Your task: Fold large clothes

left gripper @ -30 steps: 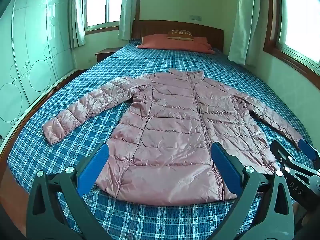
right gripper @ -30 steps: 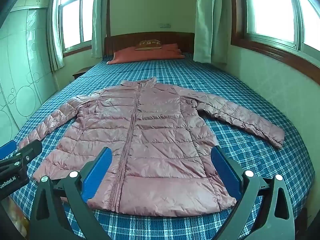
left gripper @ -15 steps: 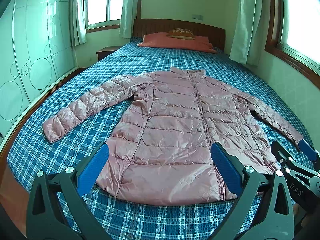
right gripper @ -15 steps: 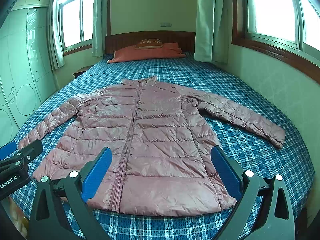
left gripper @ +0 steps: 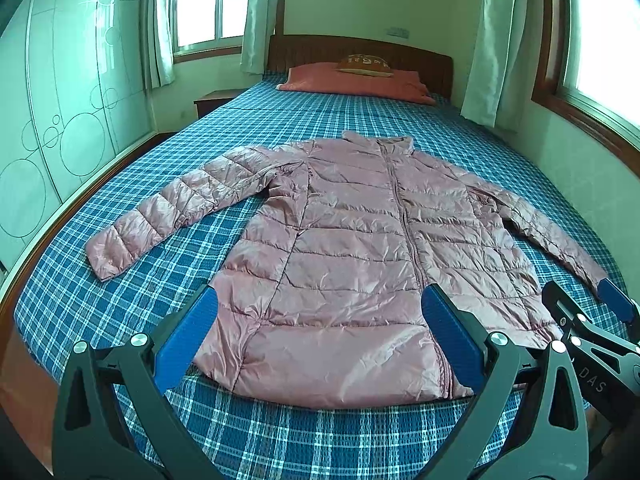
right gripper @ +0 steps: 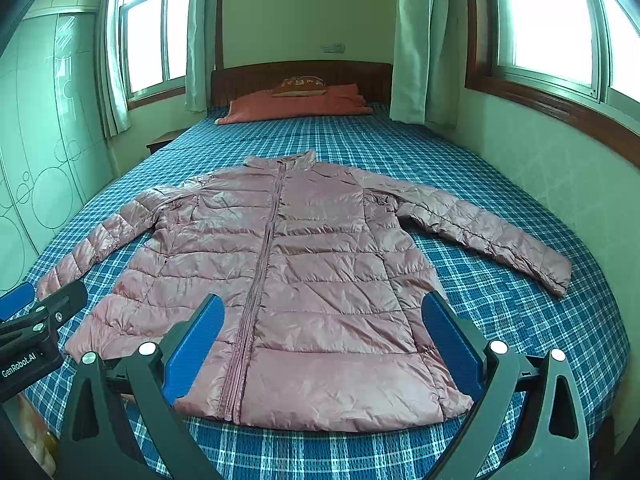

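A pink quilted puffer jacket (left gripper: 360, 256) (right gripper: 288, 276) lies flat and zipped on the bed, collar toward the headboard, both sleeves spread out to the sides. My left gripper (left gripper: 318, 340) hovers open above the hem at the foot of the bed, nothing between its blue pads. My right gripper (right gripper: 322, 340) is open as well, over the right half of the hem, empty. Each gripper shows at the edge of the other's view.
The bed has a blue plaid sheet (left gripper: 320, 432) (right gripper: 500, 312), with an orange pillow (left gripper: 356, 80) by the wooden headboard. A wardrobe with circle patterns (left gripper: 52, 128) stands left, a nightstand (left gripper: 212, 100) beside it. A wall with windows (right gripper: 560, 168) runs along the right.
Both views have tilted up slightly, so the jacket sits a little lower in frame. The jacket has not moved and both grippers stay open.
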### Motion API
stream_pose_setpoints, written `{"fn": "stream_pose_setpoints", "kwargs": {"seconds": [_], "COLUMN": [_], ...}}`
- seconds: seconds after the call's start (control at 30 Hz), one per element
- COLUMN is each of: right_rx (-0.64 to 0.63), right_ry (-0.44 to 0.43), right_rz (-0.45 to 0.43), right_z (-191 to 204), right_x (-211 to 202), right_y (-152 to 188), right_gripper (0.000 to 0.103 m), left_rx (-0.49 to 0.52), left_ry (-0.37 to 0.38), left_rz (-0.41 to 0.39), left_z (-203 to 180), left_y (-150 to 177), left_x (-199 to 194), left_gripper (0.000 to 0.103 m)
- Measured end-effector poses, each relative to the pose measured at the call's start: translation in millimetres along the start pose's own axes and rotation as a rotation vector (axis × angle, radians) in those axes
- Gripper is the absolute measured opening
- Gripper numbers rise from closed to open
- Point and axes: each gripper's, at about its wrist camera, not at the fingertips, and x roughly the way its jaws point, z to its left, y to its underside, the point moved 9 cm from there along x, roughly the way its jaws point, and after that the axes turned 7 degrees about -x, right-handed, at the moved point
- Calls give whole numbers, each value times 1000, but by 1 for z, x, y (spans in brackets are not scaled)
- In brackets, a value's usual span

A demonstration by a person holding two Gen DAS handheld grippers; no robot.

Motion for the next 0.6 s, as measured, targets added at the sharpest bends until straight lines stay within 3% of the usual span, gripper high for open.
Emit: {"fn": "stream_pose_setpoints", "kwargs": {"seconds": [0.6], "right_rx": [-3], "right_ry": [-1], "right_rz": [5], "right_z": [1], "right_x": [1], "right_y": [1], "right_gripper": [98], "left_rx": [-3], "left_ry": [-3], "left_rz": [6], "left_z": [1], "left_y": [2], "left_x": [1], "left_gripper": [101]}}
